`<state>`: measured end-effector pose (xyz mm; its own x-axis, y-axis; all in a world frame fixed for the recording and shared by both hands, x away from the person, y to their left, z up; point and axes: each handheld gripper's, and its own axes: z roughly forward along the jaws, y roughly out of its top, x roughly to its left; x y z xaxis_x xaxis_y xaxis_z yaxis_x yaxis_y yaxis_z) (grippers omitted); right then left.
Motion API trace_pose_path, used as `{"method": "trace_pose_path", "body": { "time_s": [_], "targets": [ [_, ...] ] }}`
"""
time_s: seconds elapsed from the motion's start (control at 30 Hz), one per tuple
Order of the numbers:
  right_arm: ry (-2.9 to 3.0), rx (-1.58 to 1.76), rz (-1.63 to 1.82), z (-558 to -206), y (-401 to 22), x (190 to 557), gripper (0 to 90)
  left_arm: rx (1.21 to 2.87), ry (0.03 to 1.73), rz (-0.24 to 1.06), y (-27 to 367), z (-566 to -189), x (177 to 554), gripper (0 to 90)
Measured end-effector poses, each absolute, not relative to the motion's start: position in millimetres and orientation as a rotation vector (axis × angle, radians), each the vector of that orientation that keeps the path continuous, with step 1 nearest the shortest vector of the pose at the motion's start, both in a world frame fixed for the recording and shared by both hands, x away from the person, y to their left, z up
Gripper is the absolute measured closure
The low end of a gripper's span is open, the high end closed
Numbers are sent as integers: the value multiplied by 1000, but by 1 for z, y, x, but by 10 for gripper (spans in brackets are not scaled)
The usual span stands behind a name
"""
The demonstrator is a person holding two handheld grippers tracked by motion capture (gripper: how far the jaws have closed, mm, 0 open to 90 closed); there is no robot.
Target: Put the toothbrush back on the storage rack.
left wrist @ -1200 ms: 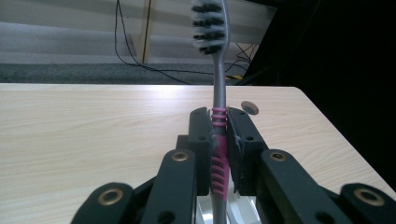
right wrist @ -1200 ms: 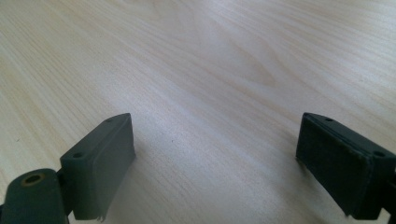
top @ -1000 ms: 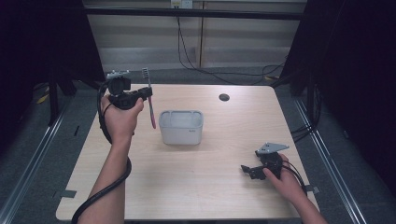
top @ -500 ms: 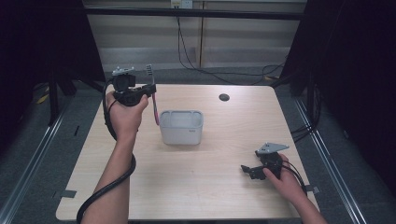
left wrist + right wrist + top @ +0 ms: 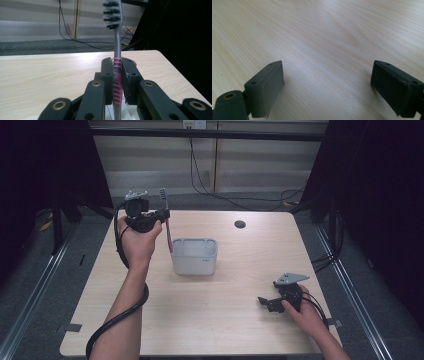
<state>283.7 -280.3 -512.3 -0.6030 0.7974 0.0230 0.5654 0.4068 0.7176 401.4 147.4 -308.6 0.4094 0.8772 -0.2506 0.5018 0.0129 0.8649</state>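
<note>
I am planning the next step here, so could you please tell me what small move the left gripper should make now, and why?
Probably ease the left gripper slightly right and lower it. It is shut on the toothbrush, held upright with the bristles up, and the handle's lower end hangs by the near-left rim of the open bin, so a small shift should bring it over the opening. The right gripper rests open on the table.
</note>
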Motion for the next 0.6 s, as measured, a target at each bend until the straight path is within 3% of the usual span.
{"method": "trace_pose_path", "body": {
  "time_s": [0.6],
  "targets": [
    [2345, 1182, 1008, -512, -280, 284, 109, 1643, 1230, 470, 137, -319, 414, 810]
  ]
}}
